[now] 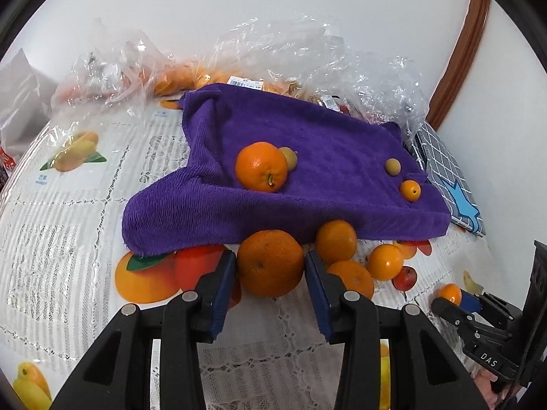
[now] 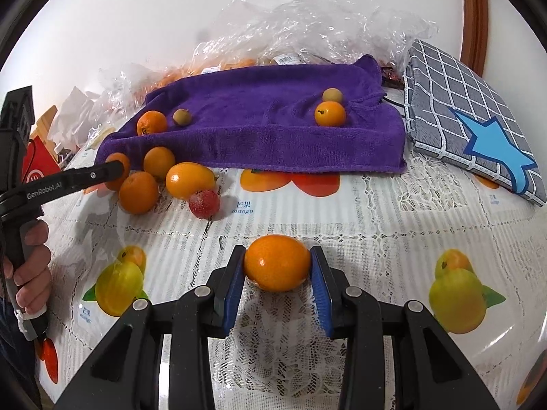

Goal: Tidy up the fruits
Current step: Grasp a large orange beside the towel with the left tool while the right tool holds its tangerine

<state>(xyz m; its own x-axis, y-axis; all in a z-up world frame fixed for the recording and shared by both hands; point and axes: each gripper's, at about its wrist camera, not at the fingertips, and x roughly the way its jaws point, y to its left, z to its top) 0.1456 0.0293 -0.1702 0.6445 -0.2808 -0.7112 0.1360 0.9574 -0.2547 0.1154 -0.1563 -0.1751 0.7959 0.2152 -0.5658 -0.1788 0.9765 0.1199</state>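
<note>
A white wall backs a tabletop [image 2: 376, 212] covered with a lacy plastic cloth printed with fruit, and a purple towel [image 1: 307, 143] is spread across its far half, apparently as the sorting ground. Crumpled clear bags [image 1: 307, 51] lie behind it, likely what the fruit came in, and a checked pouch [image 2: 461, 109] sits at the towel's right edge.

On the towel there are already two pairs, each an orange fruit beside a small tan one (which suggests grouping is under way): an orange [image 1: 261, 166] to the left, a small citrus [image 1: 410, 190] to the right.

The left gripper [image 1: 270, 270] has its pads on either side of a large orange [image 1: 270, 263] just off the towel's near hem; the pads look to touch the peel, so I judge it grasped, though the grip may be light. More loose oranges [image 1: 336, 241] and a small red fruit [image 1: 405, 277] cluster just beside it.

The right gripper [image 2: 277, 266] is clenched on a kumquat [image 2: 277, 262], held low over the tabletop, well short of the towel.
</note>
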